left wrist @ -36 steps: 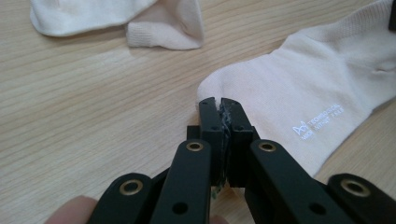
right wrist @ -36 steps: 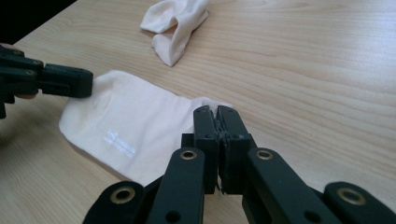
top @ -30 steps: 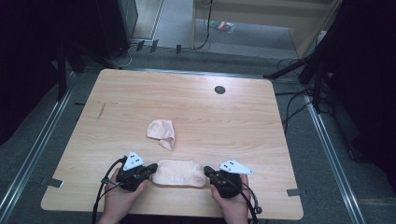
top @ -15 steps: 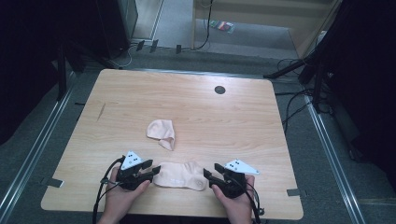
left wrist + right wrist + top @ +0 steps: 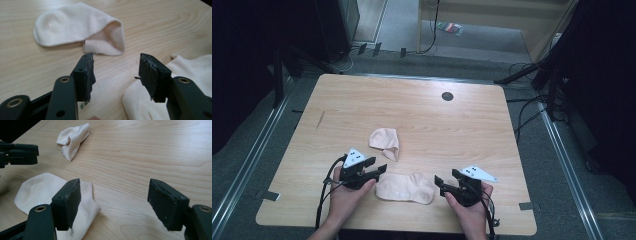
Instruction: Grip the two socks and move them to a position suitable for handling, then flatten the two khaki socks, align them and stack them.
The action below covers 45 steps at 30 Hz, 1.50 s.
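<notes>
- Near sock [image 5: 406, 187]: lies flat on the table [image 5: 472, 130] close to its front edge, between the two grippers. No jaw presses on it.
- Far sock [image 5: 385, 142]: lies folded over on itself, just beyond the left gripper and apart from the near sock — in the left gripper view [image 5: 80, 27] it sits ahead of the jaws.
- Left gripper [image 5: 373, 171]: jaws apart, with bare wood between them; they have just been opening. The near sock's edge [image 5: 140, 100] lies beside and under one jaw.
- Right gripper [image 5: 443, 184]: jaws wide apart and empty; they too have just been opening. In the right gripper view the near sock's cuff [image 5: 86, 202] lies beside one jaw, on the wood.
- Hands: each holds its gripper from the front edge of the table, jaws pointing inward toward the near sock.
- Table: light wood, with a dark round hole [image 5: 447, 96] near the far edge.
</notes>
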Available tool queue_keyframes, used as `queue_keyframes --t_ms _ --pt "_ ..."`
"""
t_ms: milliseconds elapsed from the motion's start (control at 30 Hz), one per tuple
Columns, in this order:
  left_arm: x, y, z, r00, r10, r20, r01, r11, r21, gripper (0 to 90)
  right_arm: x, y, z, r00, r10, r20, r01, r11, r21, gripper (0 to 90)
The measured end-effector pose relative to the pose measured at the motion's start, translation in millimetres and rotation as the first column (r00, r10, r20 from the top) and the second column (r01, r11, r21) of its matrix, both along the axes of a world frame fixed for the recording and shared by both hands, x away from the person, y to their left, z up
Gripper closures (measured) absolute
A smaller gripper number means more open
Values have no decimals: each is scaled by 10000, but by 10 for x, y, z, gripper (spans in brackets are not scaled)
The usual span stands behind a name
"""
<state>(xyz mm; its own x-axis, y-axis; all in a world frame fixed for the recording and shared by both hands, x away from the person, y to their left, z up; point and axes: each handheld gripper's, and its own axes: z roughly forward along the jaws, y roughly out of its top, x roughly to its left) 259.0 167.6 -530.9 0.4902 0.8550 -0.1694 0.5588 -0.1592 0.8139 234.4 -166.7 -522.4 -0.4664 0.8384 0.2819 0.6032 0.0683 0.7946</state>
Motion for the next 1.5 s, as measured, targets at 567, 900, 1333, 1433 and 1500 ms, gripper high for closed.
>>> queue_keyframes --t_ms 567,900,1333,1433,1500 --pt "561 -267 65 9994 312 -127 -303 9975 635 299 43 32 23 10000 -4 -52 3 10000 -24 252" --pt "759 -415 -18 9953 696 -666 -597 9882 1410 298 66 35 21 9999 -61 -118 60 10000 -36 243" --pt "713 -286 145 9970 680 -373 -662 9967 463 894 80 56 35 9999 -103 -137 102 9999 -17 244" --pt "643 -308 237 9981 587 -161 -586 9983 53 895 90 68 59 9998 -159 -99 159 9999 14 248" --pt "609 -325 280 9987 490 -126 -493 9984 -269 896 105 78 81 9998 -169 -41 169 9999 21 254"
